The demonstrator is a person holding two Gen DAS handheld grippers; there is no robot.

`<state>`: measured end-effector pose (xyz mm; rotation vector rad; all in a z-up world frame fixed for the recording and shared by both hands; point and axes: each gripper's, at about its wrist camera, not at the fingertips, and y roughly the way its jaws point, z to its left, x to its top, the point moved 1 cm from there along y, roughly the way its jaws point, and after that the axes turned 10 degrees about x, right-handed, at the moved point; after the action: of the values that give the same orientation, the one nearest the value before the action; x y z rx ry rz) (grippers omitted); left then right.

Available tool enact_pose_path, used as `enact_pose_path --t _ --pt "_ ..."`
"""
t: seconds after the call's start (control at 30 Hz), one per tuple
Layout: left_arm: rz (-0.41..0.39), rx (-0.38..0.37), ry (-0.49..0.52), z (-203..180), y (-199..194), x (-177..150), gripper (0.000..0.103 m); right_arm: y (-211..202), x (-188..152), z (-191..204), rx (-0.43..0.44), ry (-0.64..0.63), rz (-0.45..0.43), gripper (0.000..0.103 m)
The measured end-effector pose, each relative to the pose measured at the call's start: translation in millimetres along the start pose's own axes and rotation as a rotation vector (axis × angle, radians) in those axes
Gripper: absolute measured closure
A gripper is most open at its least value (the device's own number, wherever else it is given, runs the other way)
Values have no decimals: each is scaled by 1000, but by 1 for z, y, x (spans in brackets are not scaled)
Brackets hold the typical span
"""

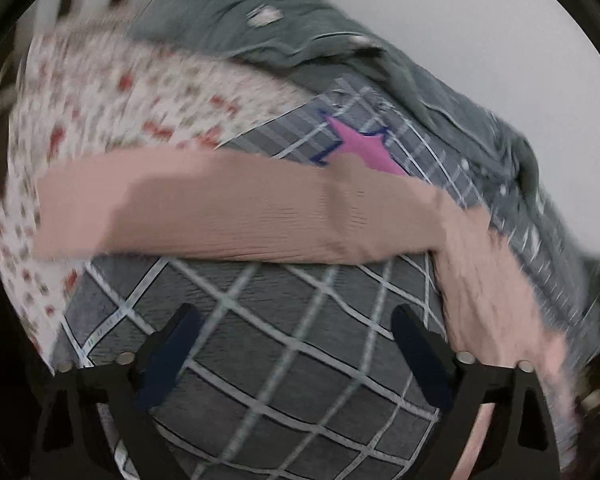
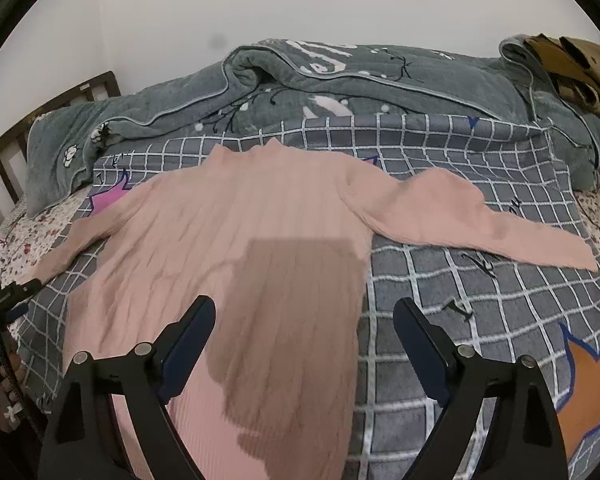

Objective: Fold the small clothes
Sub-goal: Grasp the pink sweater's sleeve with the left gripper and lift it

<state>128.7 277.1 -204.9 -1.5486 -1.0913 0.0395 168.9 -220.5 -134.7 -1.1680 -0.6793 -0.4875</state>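
Note:
A pink ribbed sweater (image 2: 236, 240) lies flat on a grey checked blanket (image 2: 480, 288), both sleeves spread out, neck toward the far side. My right gripper (image 2: 304, 316) is open and empty just above the sweater's lower body. In the left wrist view, the sweater's left sleeve (image 1: 220, 212) stretches across the blanket (image 1: 280, 340). My left gripper (image 1: 296, 320) is open and empty over the blanket just short of that sleeve. The left gripper also shows in the right wrist view (image 2: 24, 286) near the left cuff.
A bunched grey-green quilt (image 2: 340, 88) lies along the far side of the bed by the white wall. A floral sheet (image 1: 80, 112) covers the left edge. A dark wooden bed rail (image 2: 28, 128) stands at left. Brown clothing (image 2: 576, 64) sits at the far right corner.

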Motion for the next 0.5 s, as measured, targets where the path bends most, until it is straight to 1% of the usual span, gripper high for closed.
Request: enact_pose_path --t 0.07,0.17,0.23,0.3,0.33,0.37,0.4,0.43,0.47,0.5 --pt "12 -22 -87 20 7 5 14 4 3 2 11 -3 -10 14" --pt "-8 -40 -166 37 10 13 17 8 6 3 32 -4 -11 14" --pt "-12 -36 -195 43 13 19 20 9 6 4 36 -8 -13 14" --pt "-14 -12 -236 49 17 25 31 11 7 3 31 -9 -16 14" --pt "-15 0 -247 50 18 27 33 11 7 2 30 -6 -16 14" --pt "-18 11 -253 51 20 30 37 12 7 0 31 0 -16 14" --pt "-21 26 -255 52 21 33 45 12 7 -1 32 4 -16 14" --pt "-24 51 -253 53 23 35 49 12 7 -4 34 12 -16 14" --pt "-27 77 -249 52 24 37 58 13 6 -7 34 17 -14 14" --pt "-37 105 -242 52 24 40 74 13 6 -9 34 21 -12 14"
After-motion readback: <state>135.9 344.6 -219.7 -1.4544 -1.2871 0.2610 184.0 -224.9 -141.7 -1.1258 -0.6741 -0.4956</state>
